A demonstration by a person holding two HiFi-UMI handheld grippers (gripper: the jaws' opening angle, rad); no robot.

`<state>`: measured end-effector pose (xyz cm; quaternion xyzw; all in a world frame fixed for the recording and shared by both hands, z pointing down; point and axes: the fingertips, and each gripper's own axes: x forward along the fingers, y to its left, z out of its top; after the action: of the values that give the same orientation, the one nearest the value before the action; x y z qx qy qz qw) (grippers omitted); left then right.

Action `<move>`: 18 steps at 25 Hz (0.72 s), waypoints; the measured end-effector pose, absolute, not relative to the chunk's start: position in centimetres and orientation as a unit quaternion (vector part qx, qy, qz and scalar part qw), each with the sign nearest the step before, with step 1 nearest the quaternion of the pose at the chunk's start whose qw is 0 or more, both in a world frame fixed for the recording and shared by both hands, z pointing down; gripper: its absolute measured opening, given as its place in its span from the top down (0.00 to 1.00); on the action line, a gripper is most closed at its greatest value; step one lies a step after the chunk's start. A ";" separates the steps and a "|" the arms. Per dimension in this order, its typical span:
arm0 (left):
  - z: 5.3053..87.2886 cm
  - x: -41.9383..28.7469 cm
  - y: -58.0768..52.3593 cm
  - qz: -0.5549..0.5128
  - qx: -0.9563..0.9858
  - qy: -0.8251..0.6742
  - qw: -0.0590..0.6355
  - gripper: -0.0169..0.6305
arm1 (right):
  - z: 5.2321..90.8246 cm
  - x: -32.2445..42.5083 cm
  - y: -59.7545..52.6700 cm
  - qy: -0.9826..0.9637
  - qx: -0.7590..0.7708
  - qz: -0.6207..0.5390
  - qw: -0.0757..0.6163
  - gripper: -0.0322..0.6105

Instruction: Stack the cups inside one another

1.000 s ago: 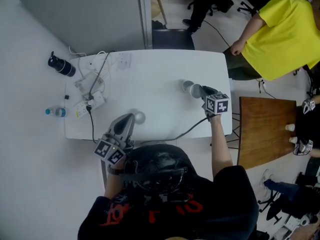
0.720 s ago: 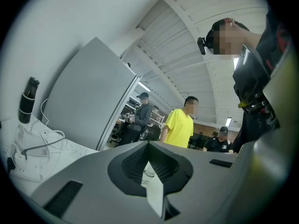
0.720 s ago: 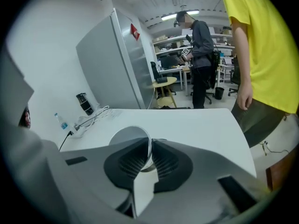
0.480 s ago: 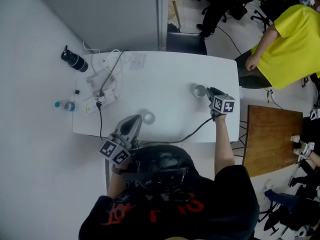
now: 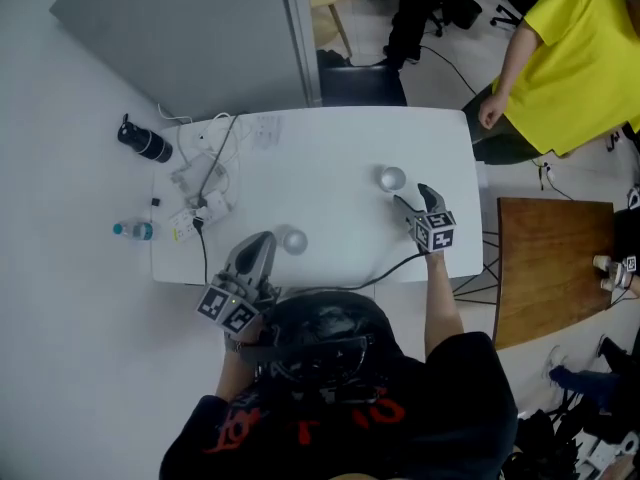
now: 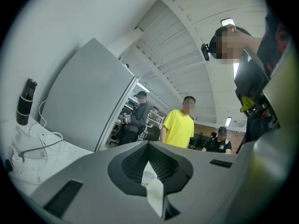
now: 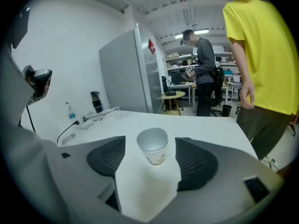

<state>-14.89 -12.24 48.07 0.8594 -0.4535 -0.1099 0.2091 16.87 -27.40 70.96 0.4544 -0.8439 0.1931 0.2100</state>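
paper cup (image 7: 153, 146) — round, tapered | between right gripper (image 5: 414, 198) opening jaws

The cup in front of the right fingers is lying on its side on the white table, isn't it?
Not lying on its side: the cup stands upright, mouth up, on the white table in front of the right fingers, which are opening with nothing gripped between them. The right gripper view shows it.

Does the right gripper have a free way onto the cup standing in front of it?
Probably yes. The right gripper has its jaws opening, and the cup stands upright on the table in line with their gap, neither pad touching it, with nothing in between.
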 end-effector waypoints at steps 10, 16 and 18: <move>49.0 -15.1 -12.0 -0.103 0.840 -0.475 0.239 0.98 | 78.3 14.9 -29.4 -0.827 0.466 0.194 0.247 0.22; 49.4 -16.2 -11.1 -0.095 0.824 -0.502 0.246 0.98 | 79.5 13.7 -32.8 -0.817 0.489 0.176 0.249 0.33; 49.5 -16.6 -10.9 -0.099 0.819 -0.508 0.248 0.98 | 79.0 13.0 -32.3 -0.820 0.486 0.173 0.250 0.41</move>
<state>-16.56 -10.93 49.51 0.8187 -0.5081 -0.0988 0.2484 13.04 -32.32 79.04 0.4857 -0.8197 0.1726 0.2498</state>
